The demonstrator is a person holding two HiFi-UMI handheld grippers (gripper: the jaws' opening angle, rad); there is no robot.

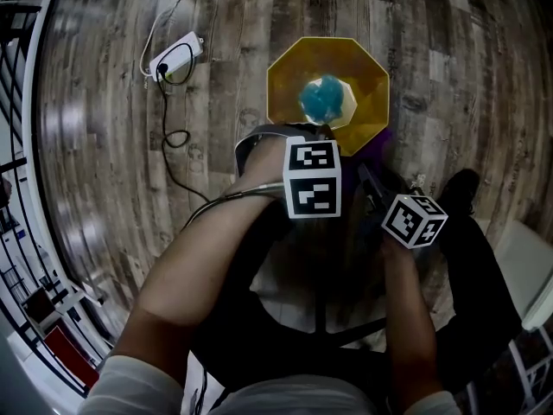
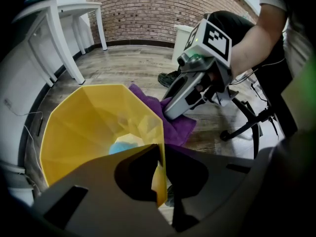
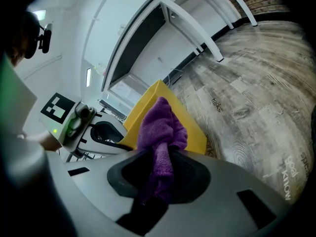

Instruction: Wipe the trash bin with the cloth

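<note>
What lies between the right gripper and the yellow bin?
The purple cloth, clamped by the right gripper, sits at the bin outer wall; the right gripper view shows it.

The grey left tool point(image 2: 160, 154) and right tool point(image 3: 160, 154) carry black-and-white marker cubes point(image 1: 311, 178); sleeves point(image 1: 130, 386) are white.

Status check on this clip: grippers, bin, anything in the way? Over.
Left gripper shut on trash bin rim. Right gripper shut on purple cloth, at the bin's outer side. Blue object lies inside bin; nothing blocks the cloth.
</note>
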